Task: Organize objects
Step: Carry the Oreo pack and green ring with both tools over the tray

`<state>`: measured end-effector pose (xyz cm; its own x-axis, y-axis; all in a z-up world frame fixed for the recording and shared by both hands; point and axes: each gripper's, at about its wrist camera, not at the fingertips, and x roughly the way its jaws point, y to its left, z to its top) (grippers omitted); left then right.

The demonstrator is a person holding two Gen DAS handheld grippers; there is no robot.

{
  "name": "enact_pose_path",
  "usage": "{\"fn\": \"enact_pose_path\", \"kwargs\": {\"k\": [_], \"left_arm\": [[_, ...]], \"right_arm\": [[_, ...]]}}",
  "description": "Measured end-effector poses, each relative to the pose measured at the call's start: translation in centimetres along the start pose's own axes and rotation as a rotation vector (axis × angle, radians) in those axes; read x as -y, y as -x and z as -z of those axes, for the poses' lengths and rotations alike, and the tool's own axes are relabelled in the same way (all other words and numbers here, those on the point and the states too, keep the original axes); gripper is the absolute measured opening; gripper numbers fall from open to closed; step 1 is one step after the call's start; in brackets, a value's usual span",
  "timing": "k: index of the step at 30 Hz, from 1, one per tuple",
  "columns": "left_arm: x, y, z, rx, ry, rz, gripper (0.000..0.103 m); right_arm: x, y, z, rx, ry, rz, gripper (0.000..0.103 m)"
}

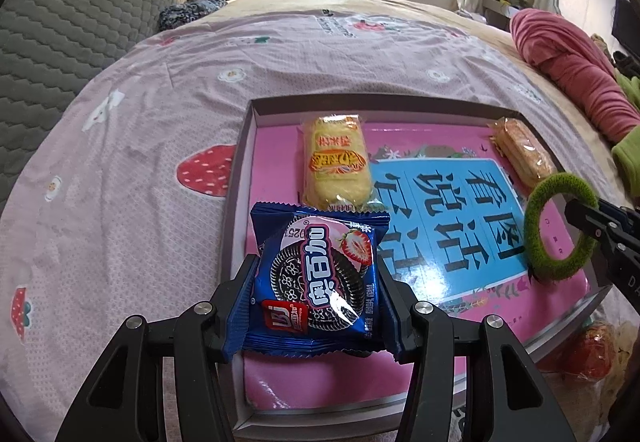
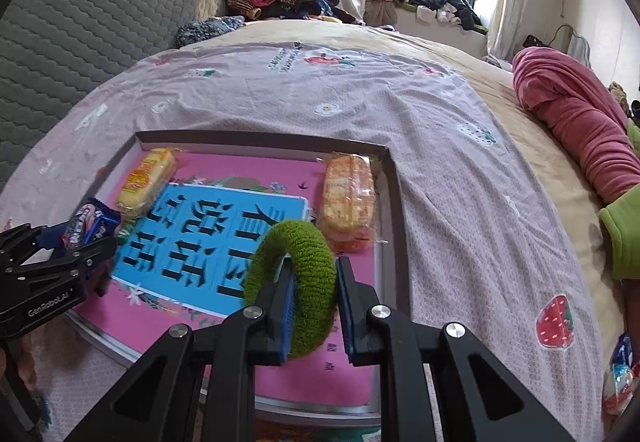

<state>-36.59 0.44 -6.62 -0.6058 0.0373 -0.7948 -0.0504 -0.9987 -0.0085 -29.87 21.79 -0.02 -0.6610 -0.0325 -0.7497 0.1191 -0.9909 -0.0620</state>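
A shallow grey box [image 1: 244, 137] [image 2: 394, 201] with a pink and blue printed bottom lies on the bed. My left gripper [image 1: 316, 282] [image 2: 86, 242] is shut on a blue cookie packet [image 1: 320, 274] [image 2: 90, 224], held just above the box's near left part. My right gripper [image 2: 316, 298] [image 1: 588, 226] is shut on a fuzzy green ring [image 2: 294, 282] [image 1: 556, 226], which hangs over the box's right side. In the box lie a yellow cake packet [image 1: 336, 161] [image 2: 146, 179] and an orange wafer packet [image 1: 520, 151] [image 2: 350, 197].
A pink strawberry-print sheet [image 1: 160, 113] covers the bed. More snack packets lie outside the box at the near right [image 1: 596, 350] [image 2: 620, 374]. A rolled red blanket [image 2: 576, 113] lies to the right, a grey quilted headboard [image 1: 72, 13] to the left, and clothes are piled behind.
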Motion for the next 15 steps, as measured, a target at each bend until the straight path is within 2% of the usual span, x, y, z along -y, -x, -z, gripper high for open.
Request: {"fn": "enact_pose_path", "kwargs": {"k": [15], "left_arm": [[0.5,-1.0,0.3,-0.021,-0.023,-0.021,0.056]], "right_arm": [[0.2,-1.9,0.6,-0.061,0.037,0.098,0.02]]}}
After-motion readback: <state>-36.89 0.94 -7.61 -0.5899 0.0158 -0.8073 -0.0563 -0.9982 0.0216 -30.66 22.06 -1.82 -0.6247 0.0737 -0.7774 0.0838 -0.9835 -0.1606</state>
